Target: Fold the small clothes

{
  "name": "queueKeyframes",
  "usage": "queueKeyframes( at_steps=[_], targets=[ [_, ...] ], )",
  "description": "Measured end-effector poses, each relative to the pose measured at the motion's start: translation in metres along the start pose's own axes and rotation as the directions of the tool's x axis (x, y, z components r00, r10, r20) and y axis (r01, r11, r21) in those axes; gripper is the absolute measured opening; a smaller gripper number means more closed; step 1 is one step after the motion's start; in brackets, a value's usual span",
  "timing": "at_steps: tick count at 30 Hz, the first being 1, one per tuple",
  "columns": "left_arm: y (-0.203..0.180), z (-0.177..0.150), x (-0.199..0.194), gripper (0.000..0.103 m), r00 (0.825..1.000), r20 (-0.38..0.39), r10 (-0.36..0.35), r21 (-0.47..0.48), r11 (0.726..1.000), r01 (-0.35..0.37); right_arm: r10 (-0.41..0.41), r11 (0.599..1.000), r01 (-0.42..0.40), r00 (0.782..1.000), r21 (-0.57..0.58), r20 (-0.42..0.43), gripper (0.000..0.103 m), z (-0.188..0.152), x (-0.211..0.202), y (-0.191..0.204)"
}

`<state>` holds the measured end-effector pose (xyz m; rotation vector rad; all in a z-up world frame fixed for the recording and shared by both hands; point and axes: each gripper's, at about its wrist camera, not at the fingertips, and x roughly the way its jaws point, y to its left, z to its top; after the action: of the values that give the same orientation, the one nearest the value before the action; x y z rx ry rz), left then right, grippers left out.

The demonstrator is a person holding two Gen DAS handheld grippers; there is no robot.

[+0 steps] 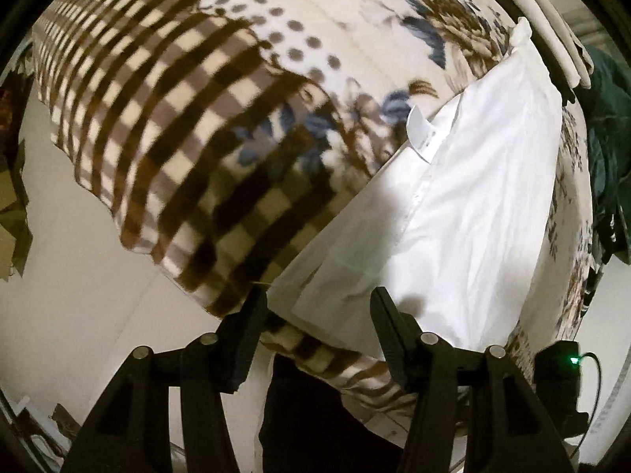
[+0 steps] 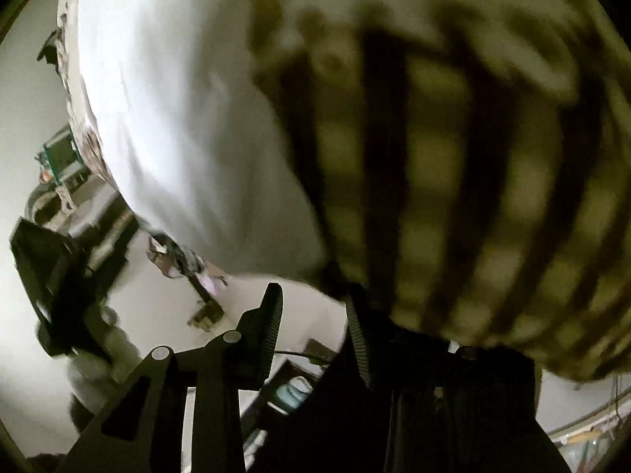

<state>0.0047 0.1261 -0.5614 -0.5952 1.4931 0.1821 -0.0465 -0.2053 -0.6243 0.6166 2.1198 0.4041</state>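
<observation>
Patterned bedding fills both views: a blanket (image 1: 165, 118) with brown checks, dots and blue-brown flowers covers what looks like a bed, with pale floor at the lower left of the left wrist view.

In that view a white shirt (image 1: 473, 205) lies across the blanket from lower centre to upper right, its button placket and collar toward the centre, and it looks already folded in on itself. At the upper right edge lies a folded pale garment (image 1: 548, 27) beside dark green cloth (image 1: 607, 126). The left tongs (image 1: 319, 311) hover at the shirt's near hem, spread about halfway; the hem corner sits between the fingers, but they do not appear to press it.

In the right wrist view, badly blurred, the shirt (image 2: 177, 118) takes the upper left and the blanket (image 2: 453, 157) the right. The right tongs (image 2: 313, 307) stand partly apart at the shirt's lower edge. Nothing seems pinched, though the blur leaves this unsure.

My reading is that one fold is done and both tongs are lining up on the near hem. The next move calls for pinching the hem, only the shirt layers and not the blanket beneath, then carrying it up toward the collar.
</observation>
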Motion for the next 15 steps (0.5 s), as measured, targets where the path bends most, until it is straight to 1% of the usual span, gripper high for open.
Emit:
queueKeyframes(
  at_steps=[3, 4, 5, 6, 7, 8, 9, 10, 11, 12, 14, 15],
  targets=[
    [0.001, 0.001, 0.001, 0.052, 1.0, 0.0, -0.031, -0.003, 1.0, 0.031, 0.07, 0.998, -0.07, 0.993, 0.005, 0.1, 0.036, -0.014, -0.024, -0.01],
    [0.003, 0.001, 0.002, 0.052, 0.999, 0.0, -0.046, -0.008, 0.999, 0.046, 0.114, 0.993, -0.116, 0.983, 0.003, 0.146, 0.036, -0.016, -0.035, -0.013],
    [0.003, 0.003, 0.006, 0.052, 0.998, 0.006, -0.063, -0.009, 0.998, 0.063, 0.136, 0.99, -0.139, 0.976, 0.001, 0.171, 0.037, -0.012, -0.047, -0.015],
    [0.003, 0.002, 0.008, 0.043, 0.997, 0.027, -0.066, -0.009, 0.998, 0.066, 0.155, 0.988, -0.157, 0.967, -0.004, 0.203, 0.038, -0.01, -0.052, -0.017],
    [0.001, 0.0, 0.009, 0.026, 0.997, 0.042, -0.069, -0.01, 0.998, 0.07, 0.162, 0.986, -0.165, 0.962, -0.007, 0.219, 0.038, -0.007, -0.054, -0.017],
    [0.0, -0.002, 0.012, 0.002, 0.996, 0.049, -0.073, -0.009, 0.997, 0.074, 0.17, 0.985, -0.173, 0.96, -0.008, 0.221, 0.037, -0.003, -0.052, -0.02],
    [-0.002, -0.004, 0.013, 0.001, 0.996, 0.052, -0.067, -0.004, 0.998, 0.067, 0.175, 0.984, -0.179, 0.962, -0.001, 0.208, 0.037, 0.0, -0.046, -0.021],
    [-0.005, -0.007, 0.01, 0.001, 0.996, 0.069, -0.065, 0.006, 0.998, 0.064, 0.173, 0.984, -0.179, 0.966, 0.014, 0.19, 0.034, 0.003, -0.04, -0.02],
    [-0.008, -0.01, 0.006, 0.001, 0.994, 0.09, -0.062, 0.018, 0.998, 0.06, 0.184, 0.982, -0.189, 0.966, 0.016, 0.182, 0.025, 0.005, -0.034, -0.018],
    [-0.01, -0.013, 0.002, 0.001, 0.992, 0.109, -0.059, 0.025, 0.998, 0.057, 0.195, 0.98, -0.2, 0.964, 0.011, 0.18, 0.006, 0.0, -0.027, -0.018],
    [-0.007, -0.015, -0.006, 0.001, 0.989, 0.13, -0.064, 0.028, 0.998, 0.061, 0.199, 0.979, -0.203, 0.958, -0.004, 0.207, 0.005, -0.005, -0.029, -0.014],
    [-0.004, -0.017, -0.011, 0.001, 0.988, 0.144, -0.051, 0.027, 0.999, 0.047, 0.192, 0.981, -0.196, 0.955, -0.006, 0.227, 0.005, -0.013, -0.03, -0.014]
  ],
)
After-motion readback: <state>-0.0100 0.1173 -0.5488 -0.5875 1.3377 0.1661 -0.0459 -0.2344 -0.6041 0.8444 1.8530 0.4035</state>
